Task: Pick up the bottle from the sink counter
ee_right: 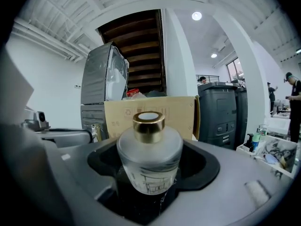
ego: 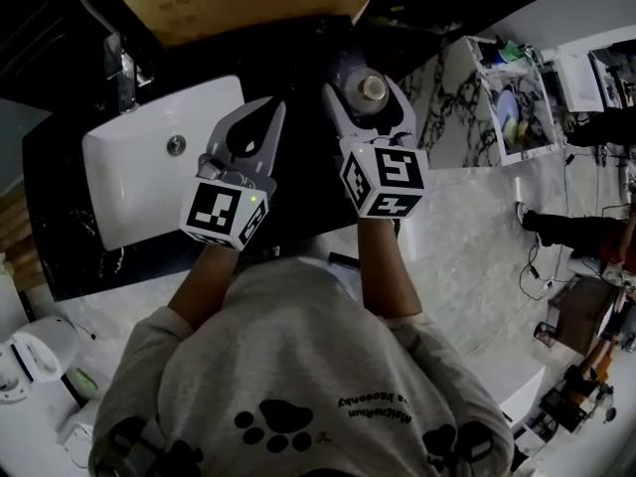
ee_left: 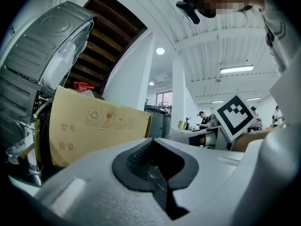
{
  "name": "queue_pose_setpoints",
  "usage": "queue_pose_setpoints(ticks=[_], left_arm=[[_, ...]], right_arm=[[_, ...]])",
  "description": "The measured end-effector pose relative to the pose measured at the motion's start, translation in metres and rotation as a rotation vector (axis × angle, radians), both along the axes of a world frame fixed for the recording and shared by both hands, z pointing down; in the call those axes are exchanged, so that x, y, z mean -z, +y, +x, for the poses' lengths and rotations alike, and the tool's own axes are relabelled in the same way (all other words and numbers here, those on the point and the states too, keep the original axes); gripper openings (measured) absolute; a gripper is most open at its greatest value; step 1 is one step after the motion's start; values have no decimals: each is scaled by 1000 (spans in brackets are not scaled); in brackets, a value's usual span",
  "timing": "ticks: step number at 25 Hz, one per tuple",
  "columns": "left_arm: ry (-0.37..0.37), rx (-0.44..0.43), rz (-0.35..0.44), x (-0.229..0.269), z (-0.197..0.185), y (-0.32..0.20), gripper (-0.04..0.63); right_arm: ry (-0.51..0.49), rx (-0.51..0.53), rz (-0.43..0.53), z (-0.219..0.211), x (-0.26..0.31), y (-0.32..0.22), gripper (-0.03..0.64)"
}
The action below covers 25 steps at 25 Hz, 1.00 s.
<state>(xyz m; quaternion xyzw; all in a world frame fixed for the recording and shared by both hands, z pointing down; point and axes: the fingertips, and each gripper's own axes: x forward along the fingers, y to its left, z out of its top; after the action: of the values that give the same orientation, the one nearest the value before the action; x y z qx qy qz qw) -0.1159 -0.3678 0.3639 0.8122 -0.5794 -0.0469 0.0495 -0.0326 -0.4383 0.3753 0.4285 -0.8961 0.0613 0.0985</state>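
Right gripper (ego: 366, 102) jaws pinch the frosted bottle (ee_right: 149, 154), gold cap up, upright, over black counter (ego: 303, 167) just right of white sink (ego: 139, 167). Left gripper (ego: 256, 127) alongside, jaws pressed together, empty. Cardboard box (ee_right: 181, 114) behind; marble floor (ego: 467, 237).

A workshop hall with cardboard box (ee_left: 94, 126), bins (ee_right: 218, 109) and washbasin (ego: 139, 182)
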Motion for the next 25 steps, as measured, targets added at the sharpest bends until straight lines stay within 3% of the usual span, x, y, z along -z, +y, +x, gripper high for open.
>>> queue_pose_setpoints(ticks=[15, 25], left_arm=[[-19, -81, 31, 21, 12, 101, -2], [-44, -57, 25, 27, 18, 115, -2]], right_arm=[[3, -74, 47, 17, 19, 118, 334], [1, -34, 15, 20, 24, 153, 334]])
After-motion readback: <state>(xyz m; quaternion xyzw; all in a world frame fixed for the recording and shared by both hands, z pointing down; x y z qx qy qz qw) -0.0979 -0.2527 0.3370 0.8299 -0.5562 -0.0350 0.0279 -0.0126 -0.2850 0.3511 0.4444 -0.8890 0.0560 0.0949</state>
